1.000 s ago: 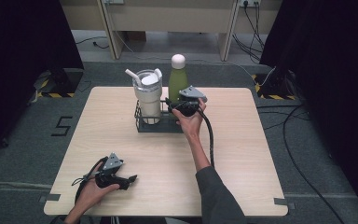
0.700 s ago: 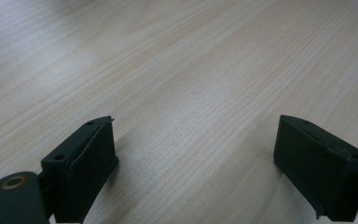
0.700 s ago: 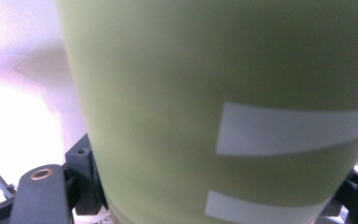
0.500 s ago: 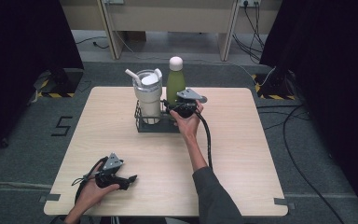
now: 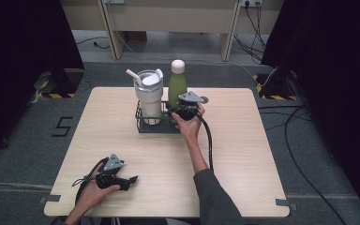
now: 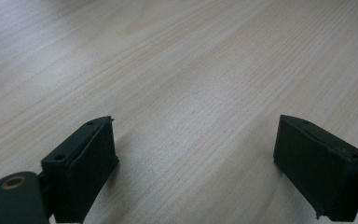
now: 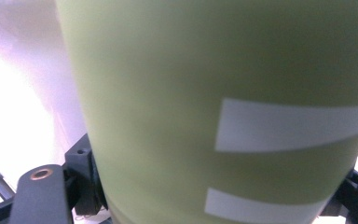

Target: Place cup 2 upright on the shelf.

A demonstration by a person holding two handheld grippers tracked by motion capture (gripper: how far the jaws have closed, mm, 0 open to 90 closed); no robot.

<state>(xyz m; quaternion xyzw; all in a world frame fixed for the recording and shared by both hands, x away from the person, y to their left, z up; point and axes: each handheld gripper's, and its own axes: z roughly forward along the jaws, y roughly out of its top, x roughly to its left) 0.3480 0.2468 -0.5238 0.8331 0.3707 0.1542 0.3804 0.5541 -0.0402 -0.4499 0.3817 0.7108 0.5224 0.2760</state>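
Note:
A green bottle [image 5: 177, 87] with a white cap stands upright at the right end of a black wire rack [image 5: 157, 127], beside a cream tumbler [image 5: 149, 97] with a lid and straw. My right gripper [image 5: 176, 111] is shut on the bottle's lower body. In the right gripper view the green bottle [image 7: 191, 93] with white stripes sits between the jaws of my right gripper [image 7: 214, 196]. My left gripper [image 5: 130, 180] rests near the table's front left, held by a hand. In the left gripper view my left gripper [image 6: 196, 158] stands open over bare wood.
The light wooden table [image 5: 248, 154] has free room to the right of the rack and across its middle. The right gripper's black cable [image 5: 210, 140] trails back along the forearm. Dark curtains and floor cables surround the table.
The right gripper and the green bottle have shifted slightly left and down at the rack. The left gripper has stayed where it was.

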